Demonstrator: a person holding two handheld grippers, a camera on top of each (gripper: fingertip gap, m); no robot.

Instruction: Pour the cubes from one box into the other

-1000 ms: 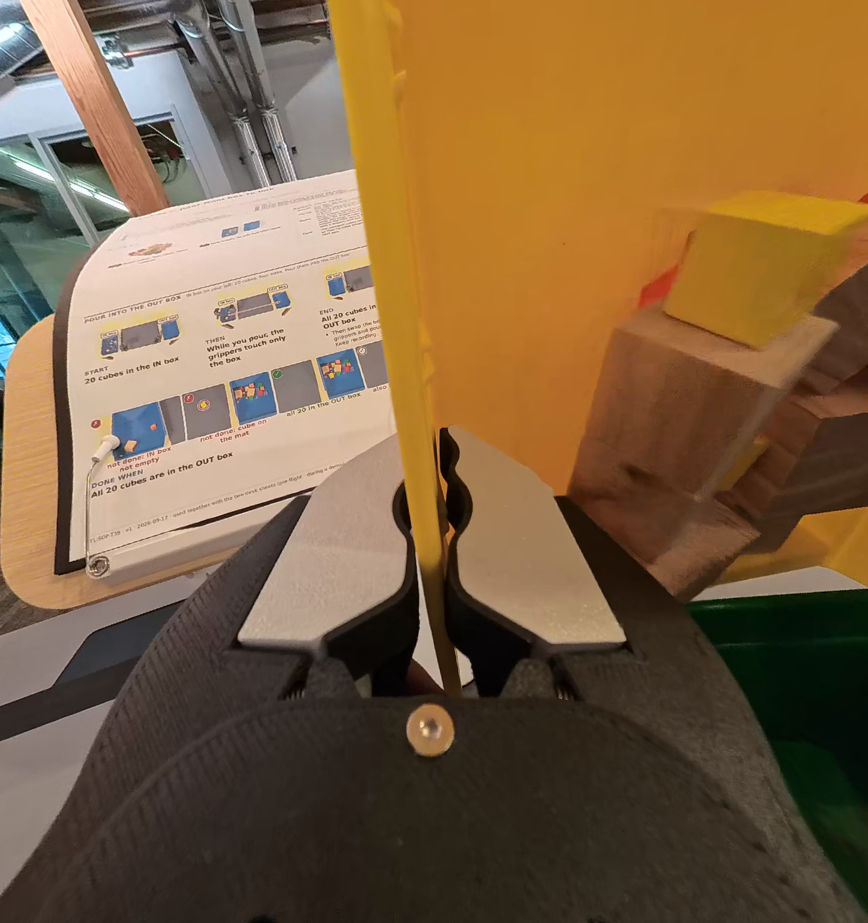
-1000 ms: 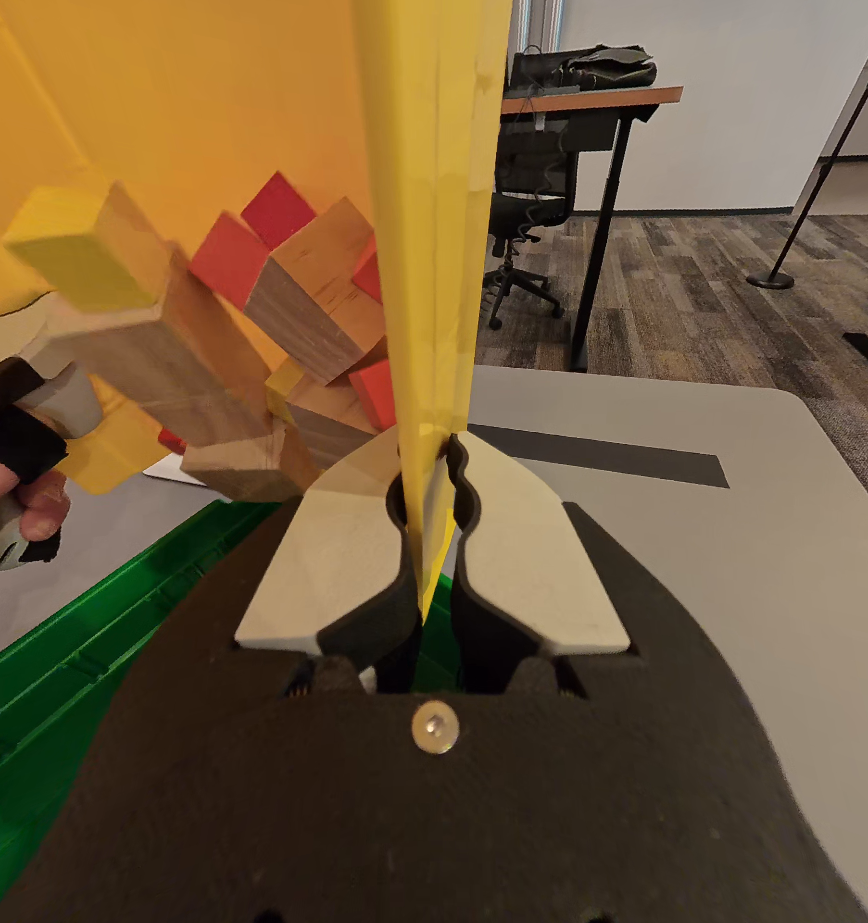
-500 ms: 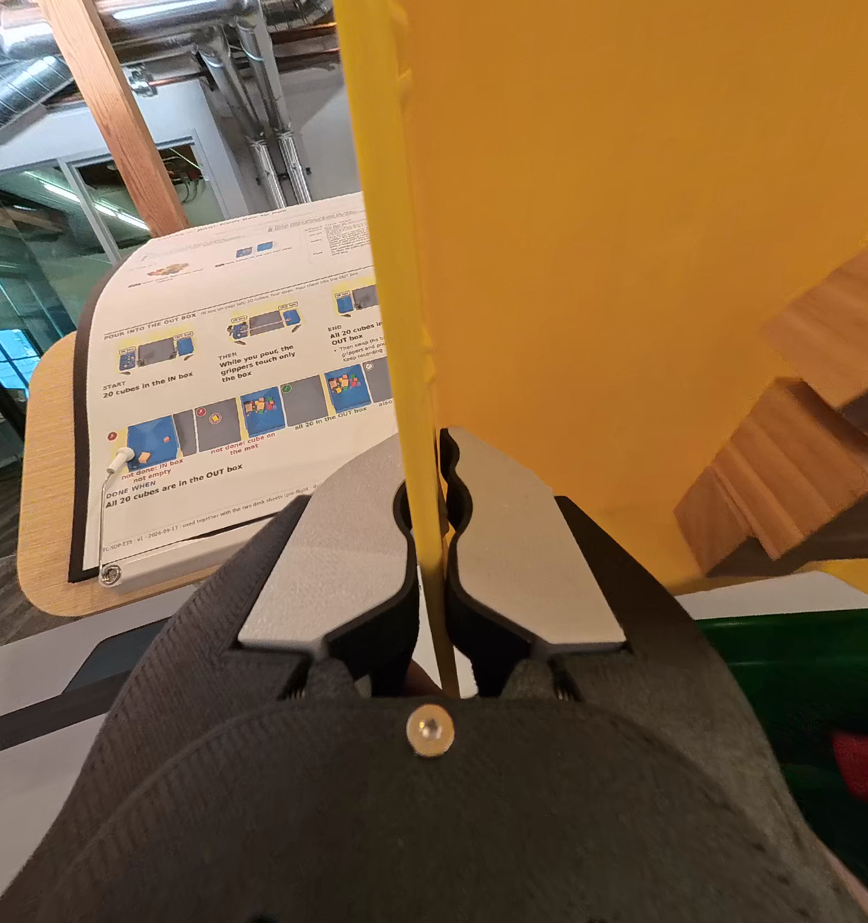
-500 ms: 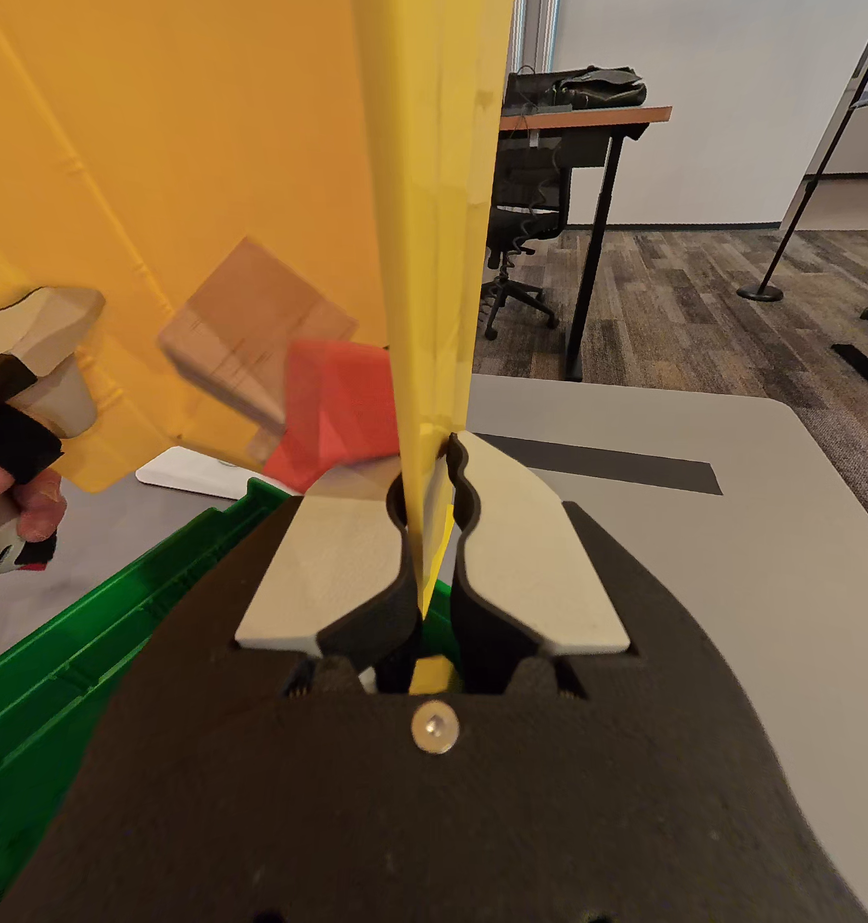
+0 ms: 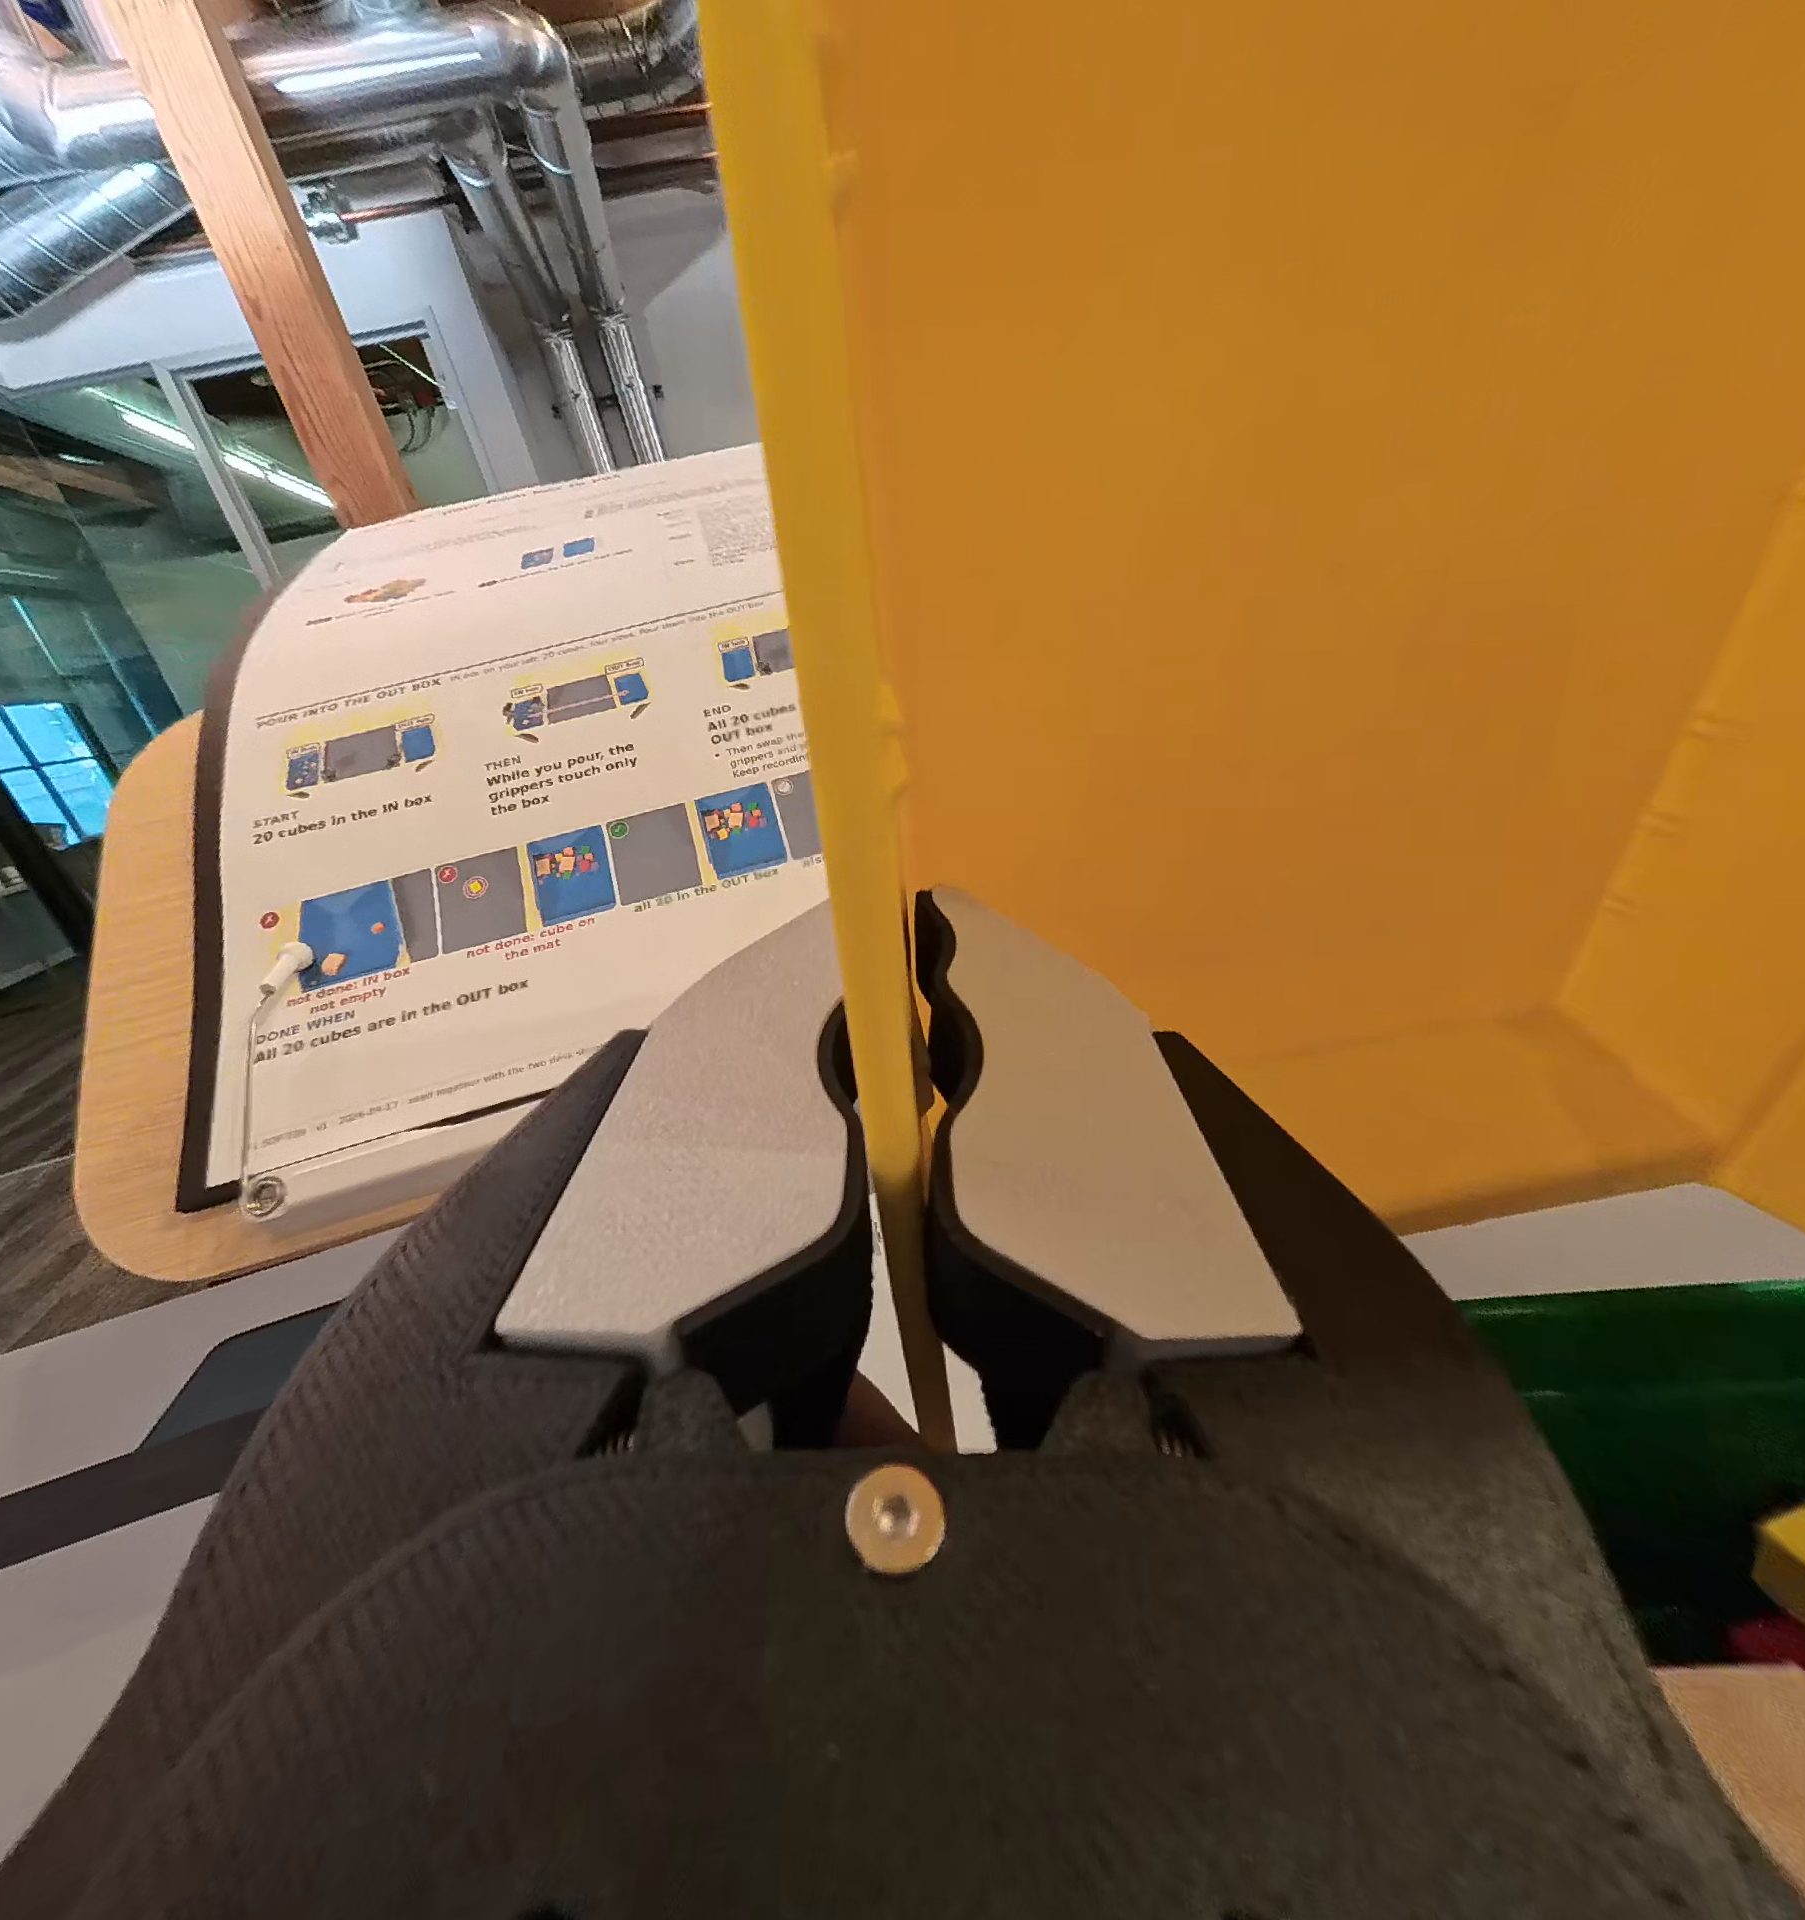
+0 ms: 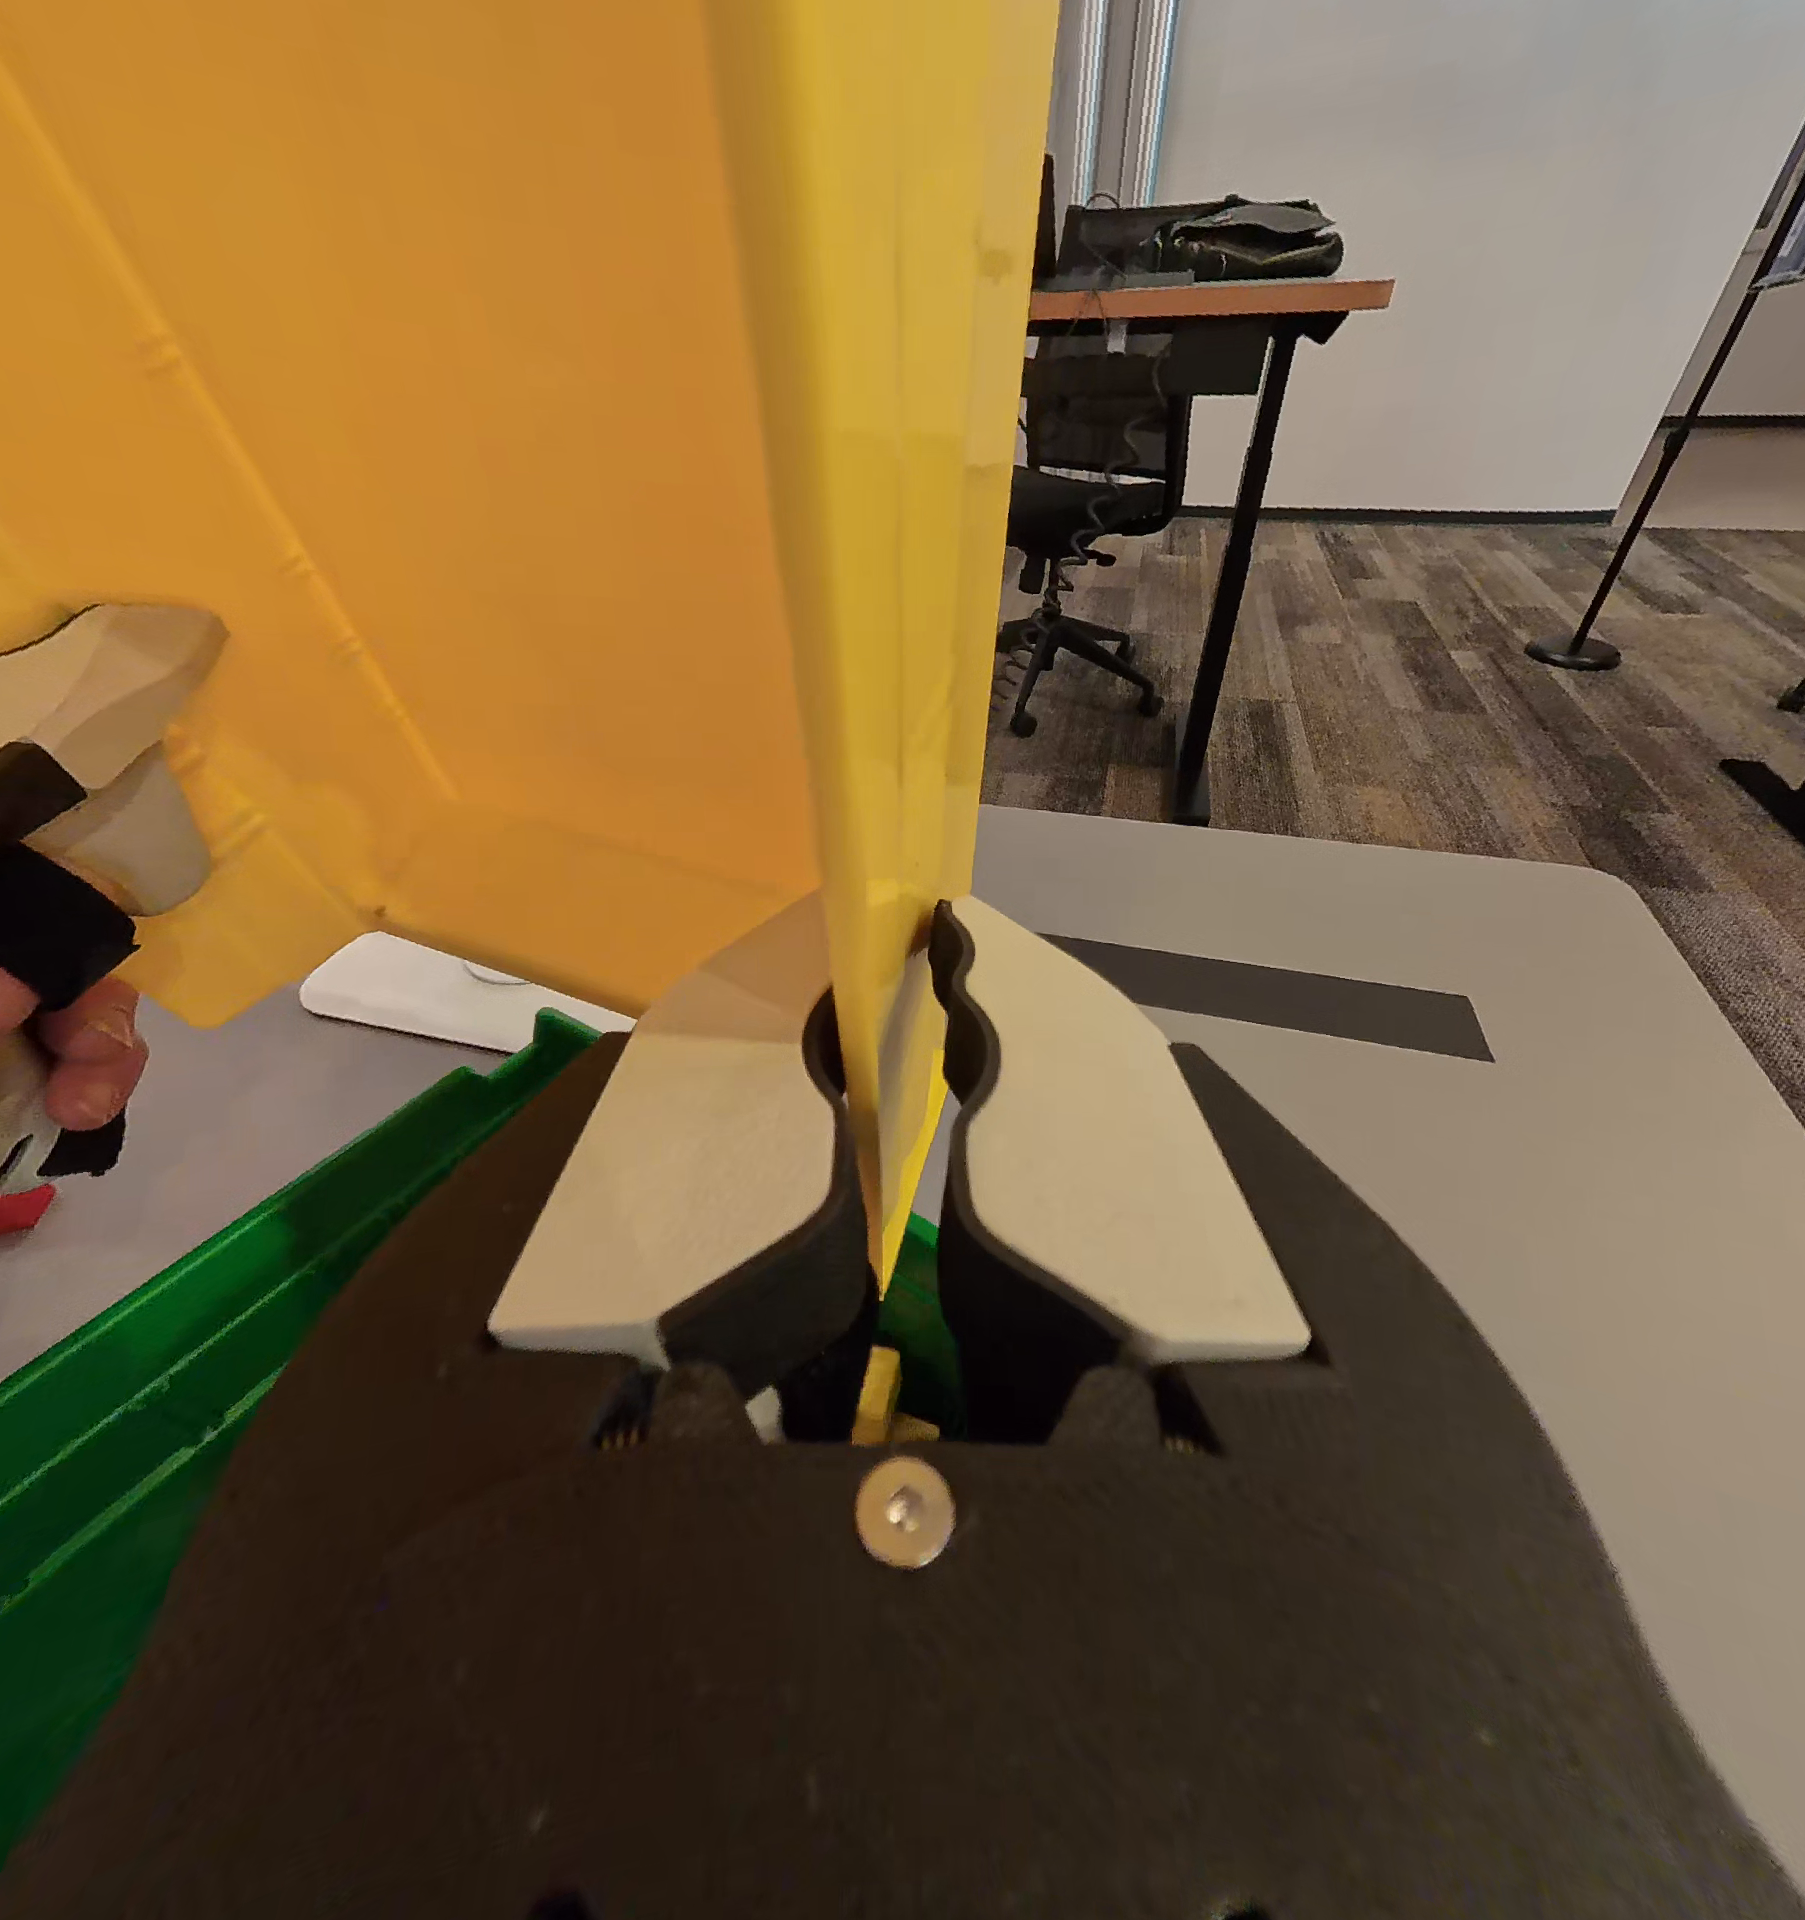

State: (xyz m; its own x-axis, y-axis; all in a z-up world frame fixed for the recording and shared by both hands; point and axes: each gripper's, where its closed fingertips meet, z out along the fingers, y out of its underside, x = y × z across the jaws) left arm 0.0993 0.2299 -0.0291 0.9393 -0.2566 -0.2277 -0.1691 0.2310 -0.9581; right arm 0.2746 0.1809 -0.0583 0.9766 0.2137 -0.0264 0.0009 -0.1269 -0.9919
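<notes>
- The left gripper (image 5: 893,1039), grey-faced fingers (image 5: 700,1153) set in a black ribbed body, is clamped narrow on the thin side wall of a yellow plastic box (image 5: 1345,520), tipped up on edge so its bare orange-yellow inside fills the left wrist view from 12 to 3 o'clock.
- The right gripper (image 6: 893,1039) pinches the opposite wall of the same box (image 6: 410,416), its pale fingers (image 6: 1106,1164) almost meeting on the plastic; the wall rises from the grip toward 12 o'clock.
- No cubes show inside the tipped box in either view.
- A green plastic box (image 6: 129,1382) lies under the yellow one, its ribbed rim running from 9 toward 7 o'clock in the right wrist view, and shows as a dark green wall (image 5: 1656,1382) at 4 o'clock in the left wrist view.
- Inside the green box, a blurred yellow cube (image 5: 1802,1569), a red cube (image 5: 1781,1652) and a pale wooden cube (image 5: 1771,1787) sit at 4 to 5 o'clock in the left wrist view.
- At 9 o'clock in the right wrist view the left gripper appears again, held by a person's hand (image 6: 36,1049) with a black strap over the fingers.
- A small red piece (image 6: 20,1210) lies on the grey desk (image 6: 1449,1039) just below that hand; what it is cannot be told.
- A black stripe (image 6: 1282,1003) crosses the desk at 2 o'clock.
- A printed instruction sheet (image 5: 482,831) leans on a wooden stand (image 5: 139,1039) at 10 o'clock in the left wrist view.
- An office chair (image 6: 1074,520) and a dark-legged table (image 6: 1220,301) stand on wood-pattern flooring at 1 o'clock in the right wrist view.
</notes>
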